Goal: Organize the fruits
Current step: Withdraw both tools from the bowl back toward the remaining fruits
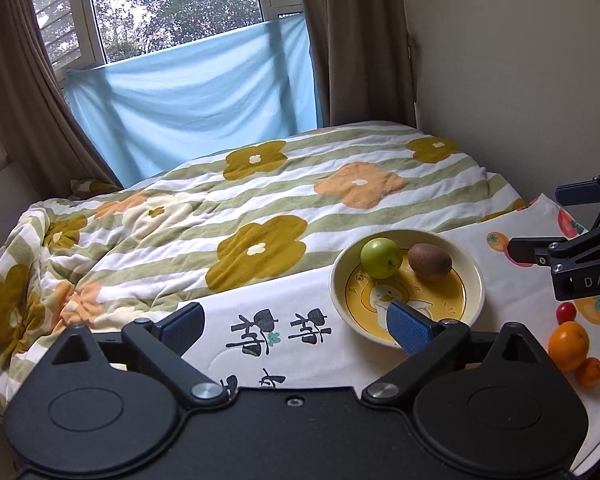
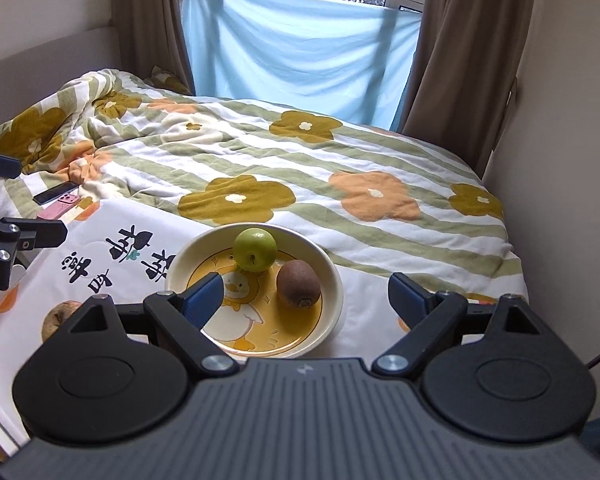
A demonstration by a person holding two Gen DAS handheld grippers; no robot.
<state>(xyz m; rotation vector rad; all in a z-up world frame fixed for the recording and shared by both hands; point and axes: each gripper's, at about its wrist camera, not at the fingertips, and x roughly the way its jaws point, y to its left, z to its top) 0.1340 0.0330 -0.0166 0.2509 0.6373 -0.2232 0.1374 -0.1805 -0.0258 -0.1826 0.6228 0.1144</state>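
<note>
Sitting on a white printed cloth with black characters (image 1: 276, 330) is a cream ceramic plate with a yellow duck picture (image 1: 476, 280), and every place below is given from that plate. Inside it, on the far side, a round green apple (image 1: 381, 258) and a brown fuzzy kiwi (image 1: 429, 262) lie just beside each other, the apple to the left; whether they touch cannot be told.

To the right of the plate, on the same cloth, a large orange (image 1: 569, 345) rests with a smaller orange mandarin (image 1: 589, 371) touching its near side and a small red cherry tomato (image 1: 565, 311) just beyond it. To the left of the plate, seen from the right wrist camera, a brownish round fruit (image 2: 58, 316) lies partly hidden behind the tool's body.

The left tool (image 1: 296, 326) hovers at the near left of the plate with its jaws spread wide and nothing between them; its right blue pad overlaps the plate's near rim in view. The right tool (image 2: 306, 294) hangs over the plate's near edge, jaws also wide apart and empty, with its left pad over the duck picture.

Beyond the plate spreads a striped flowered quilt on a bed (image 1: 260, 208). Far left of the plate, on the quilt, lie a pink-cased phone (image 2: 58, 208) and a dark phone (image 2: 54, 193).
</note>
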